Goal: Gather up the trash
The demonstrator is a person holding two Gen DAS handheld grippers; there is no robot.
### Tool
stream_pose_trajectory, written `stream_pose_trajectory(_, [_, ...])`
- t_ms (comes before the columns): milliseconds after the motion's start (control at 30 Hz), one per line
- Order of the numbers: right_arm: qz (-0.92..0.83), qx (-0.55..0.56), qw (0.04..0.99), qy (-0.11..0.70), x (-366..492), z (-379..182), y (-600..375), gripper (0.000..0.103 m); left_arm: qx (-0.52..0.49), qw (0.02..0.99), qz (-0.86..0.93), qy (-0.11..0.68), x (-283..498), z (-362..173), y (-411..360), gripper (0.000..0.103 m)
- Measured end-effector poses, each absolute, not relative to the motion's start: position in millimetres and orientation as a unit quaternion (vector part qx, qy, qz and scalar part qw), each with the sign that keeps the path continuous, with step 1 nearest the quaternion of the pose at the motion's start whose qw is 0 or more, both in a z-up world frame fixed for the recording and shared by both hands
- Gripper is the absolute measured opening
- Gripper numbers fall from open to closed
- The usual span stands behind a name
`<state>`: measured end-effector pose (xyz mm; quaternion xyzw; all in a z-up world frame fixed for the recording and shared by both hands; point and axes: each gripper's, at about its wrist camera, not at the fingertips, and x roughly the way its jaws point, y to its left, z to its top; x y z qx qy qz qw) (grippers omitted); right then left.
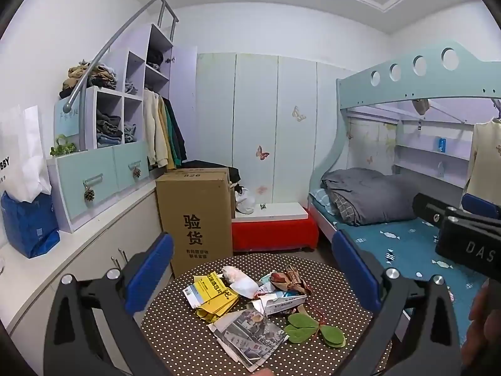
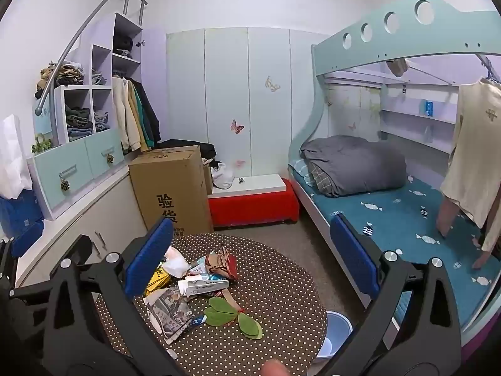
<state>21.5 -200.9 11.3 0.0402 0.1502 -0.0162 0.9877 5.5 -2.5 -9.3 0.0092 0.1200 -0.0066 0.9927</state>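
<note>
On the round, brown, white-dotted tabletop (image 1: 175, 338) a heap of trash (image 1: 247, 297) lies near the middle, loose and overlapping. Its pieces differ plainly: a crumpled yellow wrapper with black print (image 1: 216, 297) at the heap's 9 o'clock, a wad of white tissue (image 1: 242, 283) toward 12, a torn reddish-brown wrapper (image 1: 289, 279) at about 2, a flattened white carton (image 1: 278, 304) in the centre, a creased printed sheet with a grey photograph (image 1: 250, 338) at 6, and a sprig of flat green leaves (image 1: 313, 329) at 4 to 5 o'clock. Both tools are held just short of the heap, tipped slightly down. The left gripper (image 1: 252, 269) has its blue-padded fingers spread wide with nothing between them, and the right gripper (image 2: 252, 257) likewise stands wide and holds nothing. A pale blue bin (image 2: 336, 333) shows below the tabletop's rim at 4 o'clock in the right wrist view.
</note>
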Motion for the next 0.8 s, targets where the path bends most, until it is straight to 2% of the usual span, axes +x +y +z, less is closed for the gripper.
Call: stream_pose_trajectory(800, [-0.011, 0.042, 0.987, 0.154, 23.3, 9.4, -207.6, 0.098, 0.007, 0.992, -0.014, 0.122, 11.3, -10.5, -3.9, 0.099])
